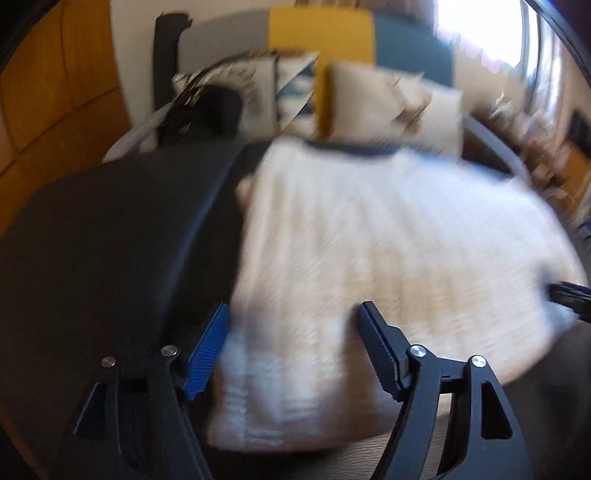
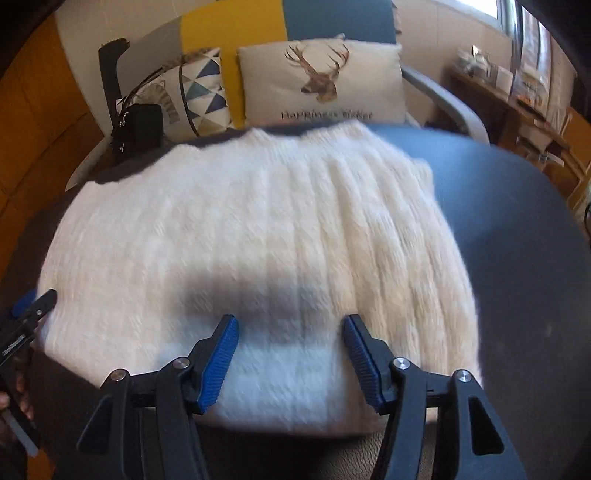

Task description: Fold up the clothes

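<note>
Both pairs of jaws stand wide, nothing clamped between the blue pads.

Left gripper: over the near left edge of the sweater; left finger above the dark seat just beside the knit, right finger above the knit. Whether the pads touch the fabric cannot be told; the left view is blurred.

Right gripper: over the near edge of the sweater, both fingers above the knit, its shadow falling on the fabric just beyond the tips. Contact with the fabric cannot be told.

Sweater: white cable knit, lying flat and spread on the seat of a sofa, ribbed hem toward the near side, far edge close to the cushions. Its left part lies on the dark seat, its right part on the blue.

Cushions: deer cushion upright against the backrest, far centre; triangle-patterned cushion to its left.

Black bag: far left, beside the patterned cushion.

Backrest: grey, yellow and blue panels.

Shelf: far right, holding small items too blurred to name.

Left gripper's tip also shows at the near left edge of the right view.
</note>
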Demonstrator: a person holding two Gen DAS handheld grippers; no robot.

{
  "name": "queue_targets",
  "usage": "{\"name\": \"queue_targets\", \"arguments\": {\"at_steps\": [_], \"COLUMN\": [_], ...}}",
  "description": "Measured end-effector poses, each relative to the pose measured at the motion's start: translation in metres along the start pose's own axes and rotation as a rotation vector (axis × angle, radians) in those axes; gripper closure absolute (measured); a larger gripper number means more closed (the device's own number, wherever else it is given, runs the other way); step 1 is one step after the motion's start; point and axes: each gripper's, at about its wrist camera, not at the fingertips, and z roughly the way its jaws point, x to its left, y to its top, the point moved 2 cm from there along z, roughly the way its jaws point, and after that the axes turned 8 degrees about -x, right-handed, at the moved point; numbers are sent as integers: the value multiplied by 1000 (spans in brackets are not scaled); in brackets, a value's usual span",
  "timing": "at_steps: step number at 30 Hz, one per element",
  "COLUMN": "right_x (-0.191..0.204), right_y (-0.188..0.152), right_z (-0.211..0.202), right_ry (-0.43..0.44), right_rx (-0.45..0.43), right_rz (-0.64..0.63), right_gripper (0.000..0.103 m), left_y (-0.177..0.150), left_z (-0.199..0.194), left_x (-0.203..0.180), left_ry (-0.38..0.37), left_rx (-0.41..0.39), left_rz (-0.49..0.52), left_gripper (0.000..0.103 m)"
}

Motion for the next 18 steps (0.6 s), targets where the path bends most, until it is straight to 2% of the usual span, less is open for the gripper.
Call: {"name": "queue_targets", "arguments": {"at_steps": [6, 7, 9, 10, 12, 14, 16, 18], "right_x": [-4, -6, -18, -23, -24, -19, -6, 13], "right_y": [-11, -14, -22, -25, -24, -19, -9, -4], "right_z": [-39, -39, -24, -20, -23, -34, -51, -55], "right_ry": [16, -2, -42, -50, -43, -34, 20, 63], "right_rx": [-76, -68, -3, 16, 3, -10, -70, -89], "right_rz": [8, 3, 19, 26, 24, 34, 32, 10], "right_gripper": [42, 42, 42, 42, 42, 42, 42, 42], "left_y": [4, 2, -6, -10, -13, -8, -2, 0], "left_z": [-34, -40, -34, -27, -20, -27, -48, -61], "left_x": [17, 15, 0, -1, 1, 9, 14, 11], "left_ry": [-64, -77, -5, 16, 21, 7, 15, -14], "left_rx": [-56, -71, -22, 1, 29, 49, -30, -63], "left_rz": [-168, -162, -46, -23, -38, -96, -133, -141], "left_gripper": [23, 23, 22, 22, 18, 18, 18, 17]}}
